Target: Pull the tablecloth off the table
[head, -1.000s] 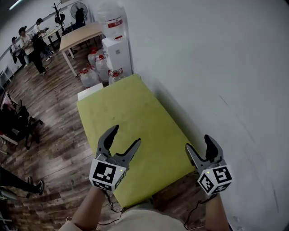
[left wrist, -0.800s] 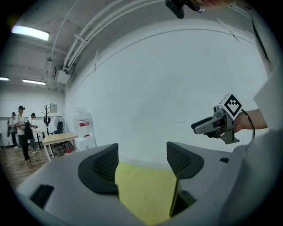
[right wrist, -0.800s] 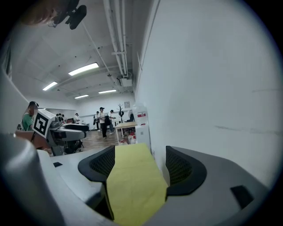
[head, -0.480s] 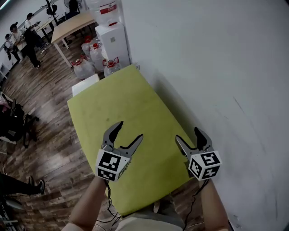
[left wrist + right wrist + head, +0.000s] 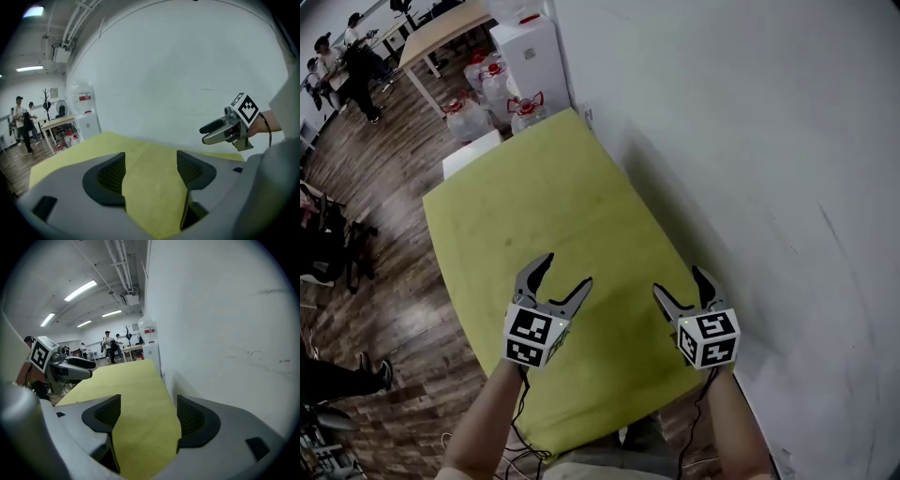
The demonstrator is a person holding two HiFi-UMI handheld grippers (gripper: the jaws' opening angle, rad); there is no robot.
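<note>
A yellow-green tablecloth [image 5: 548,225] covers a long table that stands against the white wall. My left gripper [image 5: 561,278] hovers open above the cloth's near half, left of centre. My right gripper [image 5: 682,289] is open too, over the cloth's near right part beside the wall. In the left gripper view the cloth [image 5: 150,178] shows between the spread jaws of that gripper [image 5: 151,169], and the right gripper [image 5: 225,130] sits at the right. In the right gripper view the cloth [image 5: 136,394] runs away between the jaws of the right gripper [image 5: 145,414], with the left gripper [image 5: 63,365] at the left. Nothing is held.
The white wall [image 5: 750,150] runs along the table's right side. A water dispenser [image 5: 530,56] and several water jugs [image 5: 473,117] stand beyond the far end. A wooden table [image 5: 441,28] and people [image 5: 342,61] are farther back. Wood floor [image 5: 384,216] lies left.
Both grippers have moved forward over the cloth and closer together; the right one came in from the near right corner. The head view has shifted so more of the table shows.
</note>
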